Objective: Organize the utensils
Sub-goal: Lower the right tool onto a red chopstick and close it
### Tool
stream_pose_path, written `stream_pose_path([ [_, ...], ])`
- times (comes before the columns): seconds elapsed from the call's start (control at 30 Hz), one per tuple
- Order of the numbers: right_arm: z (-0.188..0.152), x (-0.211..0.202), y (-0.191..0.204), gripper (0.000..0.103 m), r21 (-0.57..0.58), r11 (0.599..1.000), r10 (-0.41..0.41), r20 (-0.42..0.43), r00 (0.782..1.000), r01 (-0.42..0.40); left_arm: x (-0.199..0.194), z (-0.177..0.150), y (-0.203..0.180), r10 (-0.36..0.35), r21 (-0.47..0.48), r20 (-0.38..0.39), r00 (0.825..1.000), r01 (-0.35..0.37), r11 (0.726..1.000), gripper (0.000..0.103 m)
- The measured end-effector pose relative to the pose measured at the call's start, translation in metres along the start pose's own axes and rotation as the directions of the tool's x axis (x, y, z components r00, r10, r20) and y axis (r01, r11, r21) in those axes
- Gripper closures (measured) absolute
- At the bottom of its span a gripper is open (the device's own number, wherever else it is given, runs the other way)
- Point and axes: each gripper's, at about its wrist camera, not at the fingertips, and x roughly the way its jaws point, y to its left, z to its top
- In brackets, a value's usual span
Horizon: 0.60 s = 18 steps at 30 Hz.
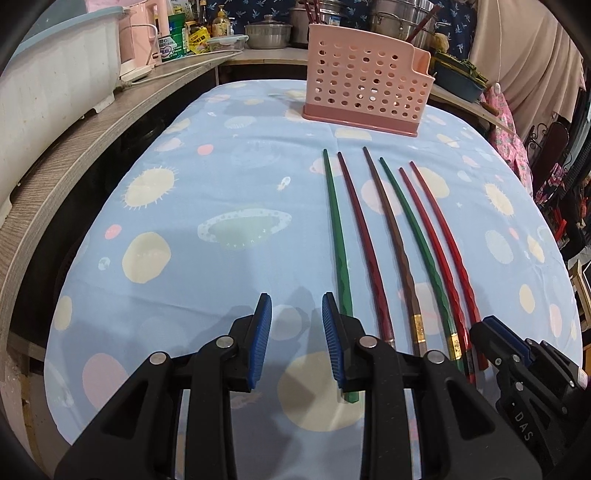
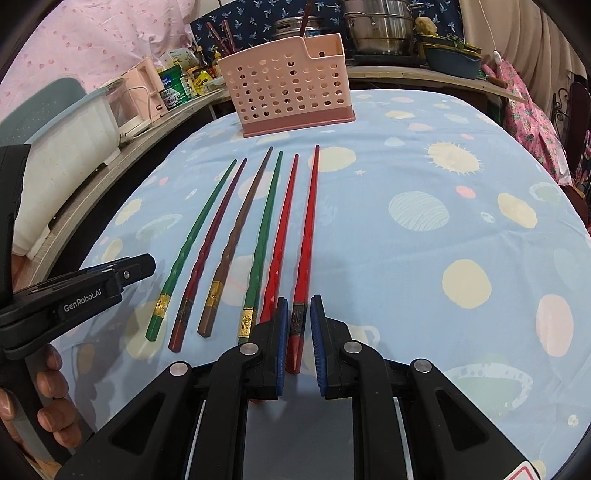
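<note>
Six chopsticks lie side by side on the blue planet-print tablecloth (image 1: 207, 192), thick ends toward me: green (image 1: 336, 229), dark red (image 1: 364, 236), brown (image 1: 393, 229), green (image 1: 413, 229) and two bright red (image 1: 439, 236). A pink perforated utensil holder (image 1: 365, 88) stands upright beyond their tips. My left gripper (image 1: 295, 299) is open over bare cloth, its right finger above the leftmost green chopstick. My right gripper (image 2: 298, 299) is low over the rightmost red chopstick (image 2: 308, 229). That chopstick's thick end lies between the blue pads, and small gaps show on both sides.
A wooden counter (image 1: 74, 155) runs along the left with a white bin (image 1: 55, 74), a pink appliance and bottles. Steel pots (image 2: 380, 26) stand behind the holder (image 2: 288, 88). A hand (image 2: 51, 387) holds the left gripper (image 2: 140, 264) at the left edge. Bare cloth lies right of the chopsticks.
</note>
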Motion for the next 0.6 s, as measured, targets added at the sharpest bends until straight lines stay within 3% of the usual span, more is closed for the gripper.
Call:
stream_pose_path([
  [0.37, -0.006, -0.004, -0.001, 0.095, -0.015, 1.0, -0.027, 0.016, 1.0, 0.028, -0.004, -0.008, -0.005, -0.016, 0.006, -0.006, 1.0, 0.016, 1.0, 0.061],
  [0.6, -0.007, -0.005, -0.004, 0.095, -0.001, 1.0, -0.018, 0.015, 1.0, 0.018, -0.004, -0.018, -0.012, -0.032, 0.021, -0.027, 0.999, 0.033, 0.999, 0.061],
])
